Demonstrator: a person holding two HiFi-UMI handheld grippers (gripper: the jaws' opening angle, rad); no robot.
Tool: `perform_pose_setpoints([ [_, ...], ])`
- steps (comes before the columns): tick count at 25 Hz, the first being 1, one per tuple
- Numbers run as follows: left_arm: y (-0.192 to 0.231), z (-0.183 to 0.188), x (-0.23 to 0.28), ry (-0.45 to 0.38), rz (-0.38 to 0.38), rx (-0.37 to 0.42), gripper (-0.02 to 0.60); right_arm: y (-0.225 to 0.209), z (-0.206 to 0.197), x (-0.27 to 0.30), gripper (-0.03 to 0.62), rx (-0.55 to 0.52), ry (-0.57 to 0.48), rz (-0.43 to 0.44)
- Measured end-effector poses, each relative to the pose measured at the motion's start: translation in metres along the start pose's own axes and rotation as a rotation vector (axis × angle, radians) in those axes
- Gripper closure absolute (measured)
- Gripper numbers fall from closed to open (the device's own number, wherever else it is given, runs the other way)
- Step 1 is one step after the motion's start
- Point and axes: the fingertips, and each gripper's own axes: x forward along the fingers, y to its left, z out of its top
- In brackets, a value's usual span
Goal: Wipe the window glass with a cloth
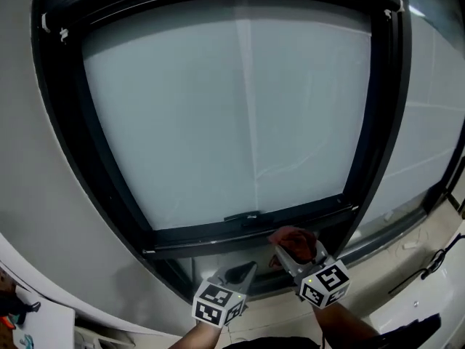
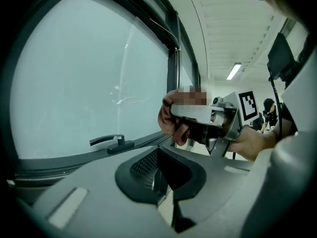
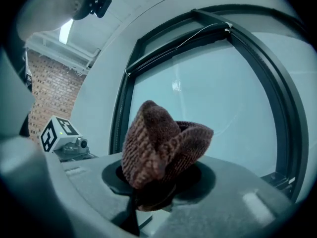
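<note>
The window glass (image 1: 232, 115) fills a black frame (image 1: 116, 187), with a black handle (image 1: 242, 217) on the lower rail. My right gripper (image 1: 289, 251) sits just below that rail, shut on a bunched red-brown knitted cloth (image 1: 294, 240). In the right gripper view the cloth (image 3: 161, 143) stands up out of the jaws of my right gripper (image 3: 158, 182), a short way from the glass (image 3: 218, 93). My left gripper (image 1: 247, 271) hovers lower, to the left, shut and holding nothing. Its own view looks past the left gripper (image 2: 161, 180) to the handle (image 2: 111, 142) and the cloth (image 2: 171, 120).
A second glass pane (image 1: 432, 115) adjoins on the right. A black cable (image 1: 429, 264) lies along the sill at lower right. A white surface (image 1: 36, 326) shows at lower left. A grey wall (image 1: 43, 195) borders the frame's left side.
</note>
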Motion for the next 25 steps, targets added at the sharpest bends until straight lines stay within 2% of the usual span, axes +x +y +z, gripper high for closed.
perform_pose_setpoints([
  [4,0.025,-0.002,0.008,0.01,-0.014,-0.005,0.565,-0.021,0.021,0.036,0.455,-0.029,-0.04,-0.096],
  [9,0.034,-0.012,0.016,0.029,-0.024,-0.013,0.565,-0.054,0.063,0.078,0.456,-0.12,-0.096,-0.144],
  [14,0.047,-0.02,0.03,0.048,0.027,-0.037,0.565,-0.083,0.112,0.121,0.456,-0.192,-0.174,-0.147],
  [25,0.056,0.002,0.067,0.005,0.121,-0.062,0.565,-0.114,0.222,0.168,0.456,-0.27,-0.372,-0.121],
])
